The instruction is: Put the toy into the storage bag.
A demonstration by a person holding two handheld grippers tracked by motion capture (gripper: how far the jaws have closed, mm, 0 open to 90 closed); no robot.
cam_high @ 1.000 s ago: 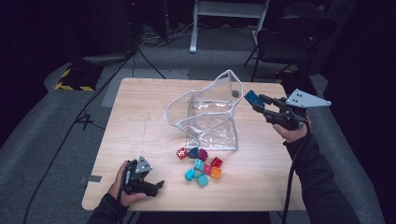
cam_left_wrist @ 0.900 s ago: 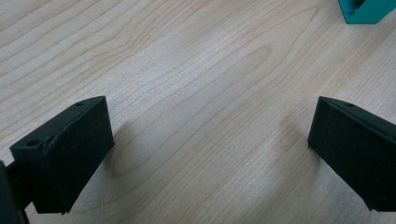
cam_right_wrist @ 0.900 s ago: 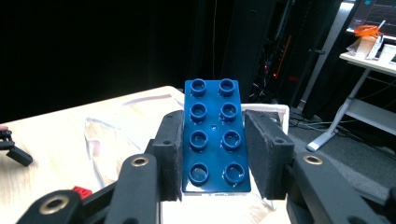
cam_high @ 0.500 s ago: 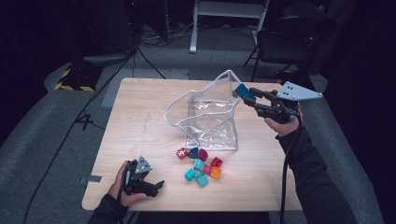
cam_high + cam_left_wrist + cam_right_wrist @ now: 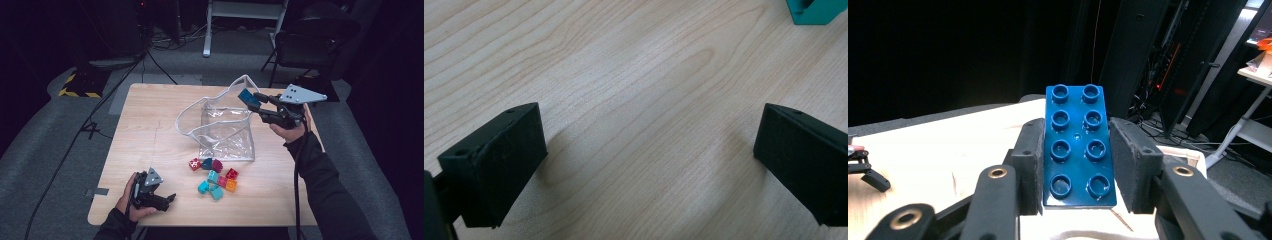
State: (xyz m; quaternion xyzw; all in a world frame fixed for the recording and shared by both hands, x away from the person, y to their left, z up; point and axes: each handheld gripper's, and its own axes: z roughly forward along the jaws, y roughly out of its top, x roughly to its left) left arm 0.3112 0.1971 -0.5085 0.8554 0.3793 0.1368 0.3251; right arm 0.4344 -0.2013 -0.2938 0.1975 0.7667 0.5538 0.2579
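My right gripper (image 5: 251,101) is shut on a long blue studded brick (image 5: 1077,146), which it holds in the air by the upper right corner of a clear plastic bag (image 5: 220,127); in the high view the blue brick (image 5: 247,96) sits right at the bag's open rim. The bag stands open on the wooden table (image 5: 150,125). A cluster of several small coloured bricks (image 5: 216,176) lies in front of the bag. Near the table's front left edge my left gripper (image 5: 167,200) rests low with its jaws wide apart and only bare wood between its black fingers (image 5: 499,160).
A teal brick (image 5: 816,10) peeks into the top right corner of the left gripper view. Behind the table are a dark chair (image 5: 310,45), a white stand (image 5: 240,20) and cables on the grey floor (image 5: 75,125).
My right gripper has carried the blue brick leftward, up to the bag's rim. The left hand and the loose bricks have stayed put.
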